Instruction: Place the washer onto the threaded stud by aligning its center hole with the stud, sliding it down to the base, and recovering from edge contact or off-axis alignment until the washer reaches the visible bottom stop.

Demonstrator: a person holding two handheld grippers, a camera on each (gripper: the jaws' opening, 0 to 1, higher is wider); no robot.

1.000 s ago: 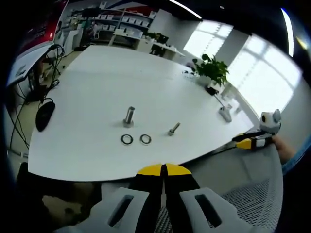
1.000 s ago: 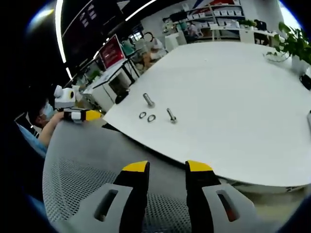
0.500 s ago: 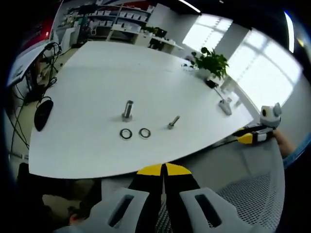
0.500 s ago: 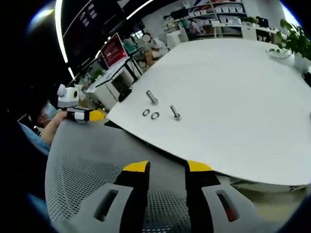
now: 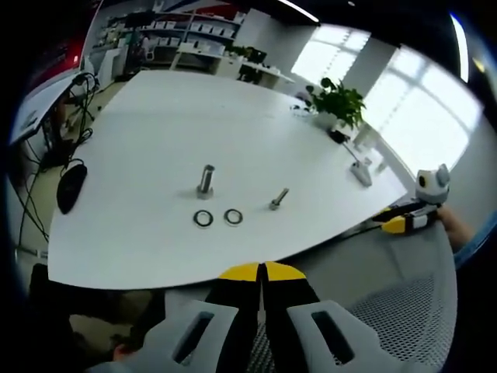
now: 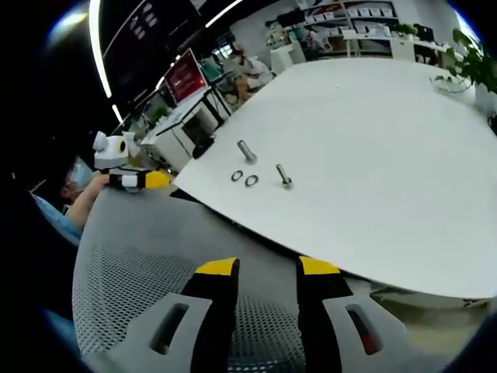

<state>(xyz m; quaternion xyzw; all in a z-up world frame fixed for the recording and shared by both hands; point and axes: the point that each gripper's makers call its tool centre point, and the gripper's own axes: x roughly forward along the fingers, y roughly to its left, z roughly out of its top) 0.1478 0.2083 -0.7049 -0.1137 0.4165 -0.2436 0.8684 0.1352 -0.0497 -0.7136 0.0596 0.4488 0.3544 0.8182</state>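
Washers, two of them, lay side by side on the white tabletop (image 5: 155, 116) near its front edge: the left washer (image 5: 203, 219) and the right washer (image 5: 233, 217). Just behind them I saw the upright threaded stud (image 5: 206, 181), and a loose bolt (image 5: 279, 199) lay to their right. My left gripper (image 5: 262, 271) had its jaws pressed together, holding nothing. My right gripper (image 6: 266, 267) stood parted over a mesh chair back (image 6: 132, 272).

Wide white desk (image 5: 155, 116) in an open office. Bright windows (image 5: 435, 124) and a potted plant (image 5: 338, 105) stand beyond; shelving (image 5: 194, 39) lines the far wall.
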